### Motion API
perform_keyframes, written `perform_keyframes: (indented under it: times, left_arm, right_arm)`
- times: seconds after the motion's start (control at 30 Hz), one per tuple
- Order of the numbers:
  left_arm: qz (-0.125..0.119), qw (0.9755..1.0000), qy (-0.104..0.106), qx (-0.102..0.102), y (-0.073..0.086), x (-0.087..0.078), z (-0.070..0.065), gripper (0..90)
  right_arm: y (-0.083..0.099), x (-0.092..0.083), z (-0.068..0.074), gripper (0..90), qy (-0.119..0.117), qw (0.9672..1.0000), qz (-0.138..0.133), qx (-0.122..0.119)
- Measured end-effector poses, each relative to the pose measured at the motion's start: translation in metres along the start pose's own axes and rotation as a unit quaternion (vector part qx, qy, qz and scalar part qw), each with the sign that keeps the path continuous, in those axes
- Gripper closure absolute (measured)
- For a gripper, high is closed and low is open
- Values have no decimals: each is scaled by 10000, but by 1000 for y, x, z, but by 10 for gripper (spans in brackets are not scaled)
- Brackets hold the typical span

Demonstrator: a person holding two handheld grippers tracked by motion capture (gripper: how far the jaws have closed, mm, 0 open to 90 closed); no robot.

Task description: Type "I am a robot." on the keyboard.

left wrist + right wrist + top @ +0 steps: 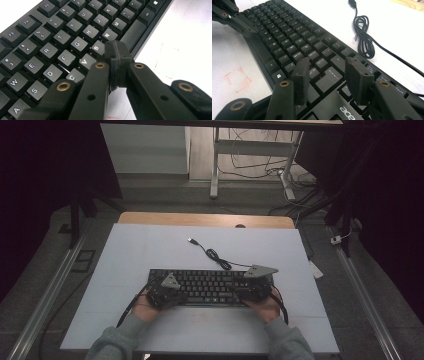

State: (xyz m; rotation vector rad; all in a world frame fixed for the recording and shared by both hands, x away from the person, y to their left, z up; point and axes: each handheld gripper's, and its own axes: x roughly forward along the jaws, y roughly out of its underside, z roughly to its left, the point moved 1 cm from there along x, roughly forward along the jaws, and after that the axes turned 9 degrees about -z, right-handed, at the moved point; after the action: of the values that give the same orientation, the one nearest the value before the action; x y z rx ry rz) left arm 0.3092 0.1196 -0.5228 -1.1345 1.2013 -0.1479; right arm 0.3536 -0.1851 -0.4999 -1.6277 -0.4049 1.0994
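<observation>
While the closed left gripper (117, 53) overhangs the keyboard's (210, 285) near edge, the right gripper (329, 80) gapes empty

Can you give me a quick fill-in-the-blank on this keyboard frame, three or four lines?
1. The left gripper has its fingers ____, tips over the bottom letter row near the B key.
2. The right gripper has its fingers ____, with nothing between them.
3. The brand printed on the keyboard in the right gripper view reads ____.
4. The keyboard's cable lies coiled on the table, its plug ____.

Missing words: shut; open; acer; unplugged
</observation>
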Motion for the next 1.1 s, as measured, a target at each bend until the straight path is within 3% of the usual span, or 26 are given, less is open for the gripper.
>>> perform_keyframes:
  times: [0.73,0.97,1.1]
  left_arm:
    - [-17,10000,-36,28,1,1,0,883]
    - [-505,9983,-98,-259,-3,-16,7,879]
    - [-826,9953,-175,-477,-4,-26,10,751]
  right_arm:
    - [0,0,0,552,7,10000,4,-5]
    - [0,0,0,550,5,10000,3,14]
    - [0,0,0,549,-3,10000,6,8]
